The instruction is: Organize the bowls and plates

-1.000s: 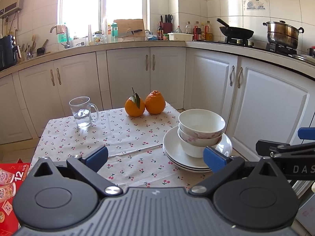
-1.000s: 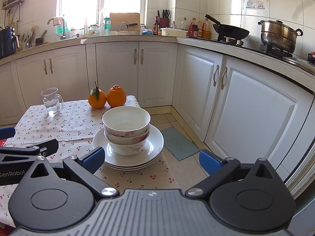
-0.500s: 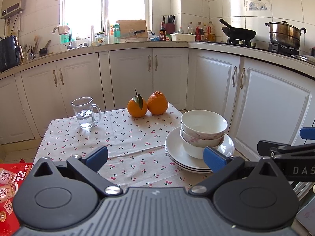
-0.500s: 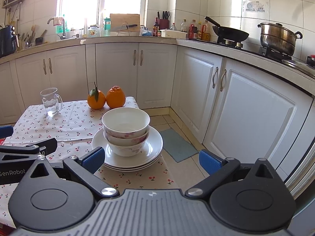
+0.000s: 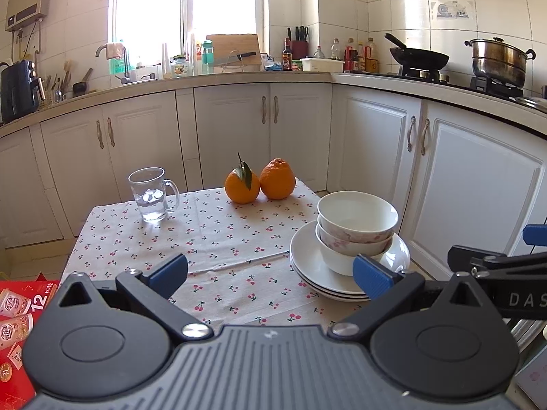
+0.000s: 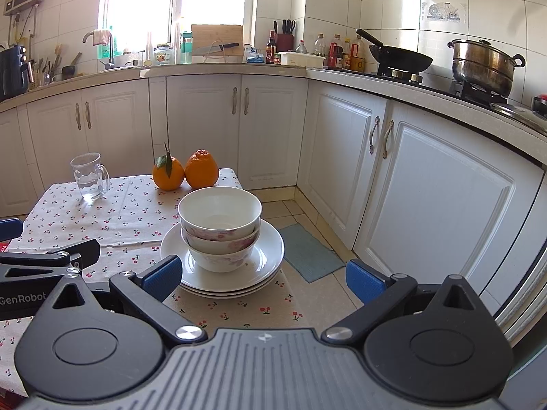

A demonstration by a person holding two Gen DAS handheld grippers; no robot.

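White kitchen cabinets and a sunlit window stood behind a small worktop (image 5: 212, 239) covered with a cherry-printed cloth, on which everything was laid. Near the right-hand edge of that worktop the stack of plates (image 6: 266, 256) was seen, apparently three shallow white ones nested together, and on them three bowls (image 6: 220, 218) were nested, white with a pink floral pattern on the lower two and a plain glossy inside on the top one. Farther back two oranges (image 5: 259, 181) were set touching each other, and a glass mug (image 5: 152, 193) with some water in it stood well apart to the left. The left gripper (image 5: 270, 271) was held wide open and empty above the near part of the cloth, its right blue pad just in front of the plates in its own view; the right gripper (image 6: 263, 278) was likewise spread wide with nothing between its pads, held back from the pile on its near side. By the look of it the crockery was already gathered into one pile, so the step in hand was judged to be either a withdrawal or a final check. If the pile were to be moved, it would best be taken by the plate rims from both sides and kept level, since glazed bowls could slide or tip; the closeness of the table edge was a risk to be minded
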